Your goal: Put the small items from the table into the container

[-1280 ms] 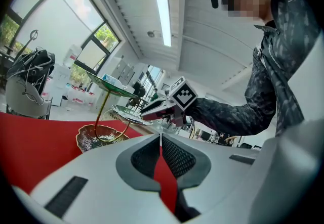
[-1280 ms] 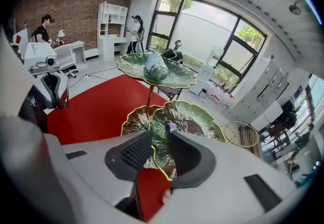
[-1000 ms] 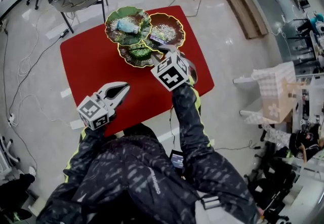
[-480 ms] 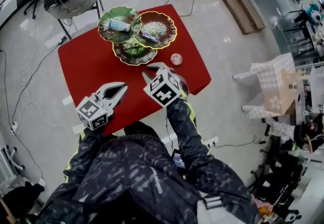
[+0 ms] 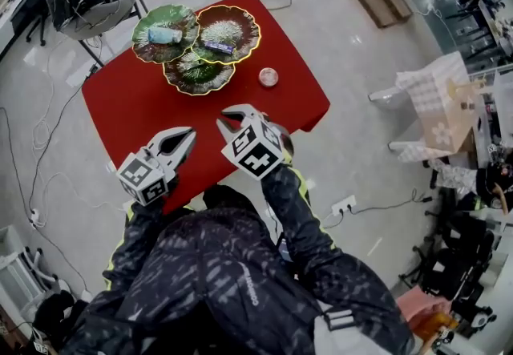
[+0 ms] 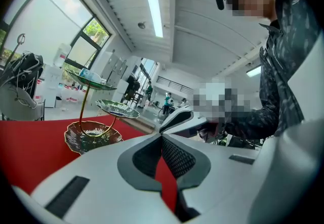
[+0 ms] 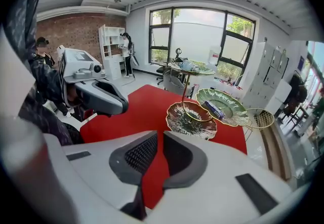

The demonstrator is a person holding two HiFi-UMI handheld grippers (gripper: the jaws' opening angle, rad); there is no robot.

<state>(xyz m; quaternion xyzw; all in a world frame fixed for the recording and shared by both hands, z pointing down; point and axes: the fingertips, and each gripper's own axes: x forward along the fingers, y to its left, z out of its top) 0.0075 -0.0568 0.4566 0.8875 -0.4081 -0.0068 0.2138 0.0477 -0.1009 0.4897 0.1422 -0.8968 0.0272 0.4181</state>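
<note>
At the bench's near edge, left tool (image 5: 191, 134): nearer the person than the stand, jaws closed tip to tip, nothing in them.
Stand (image 5: 192, 74): 3 leaf dishes on the far part of the red bench (image 5: 120, 101); pale packet (image 5: 164, 35) in the top dish, dark bar (image 5: 218, 46) in the middle dish.
Right tool (image 5: 224, 116): nearer than the stand, jaws closing to a thin slit, nothing between them.
Small round tin (image 5: 268, 77): on the bench, right of the stand, apart from both tools.

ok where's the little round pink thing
In the head view the small round pink item lies on the red table, just right of the lowest leaf dish, toward the table's right edge.
</note>
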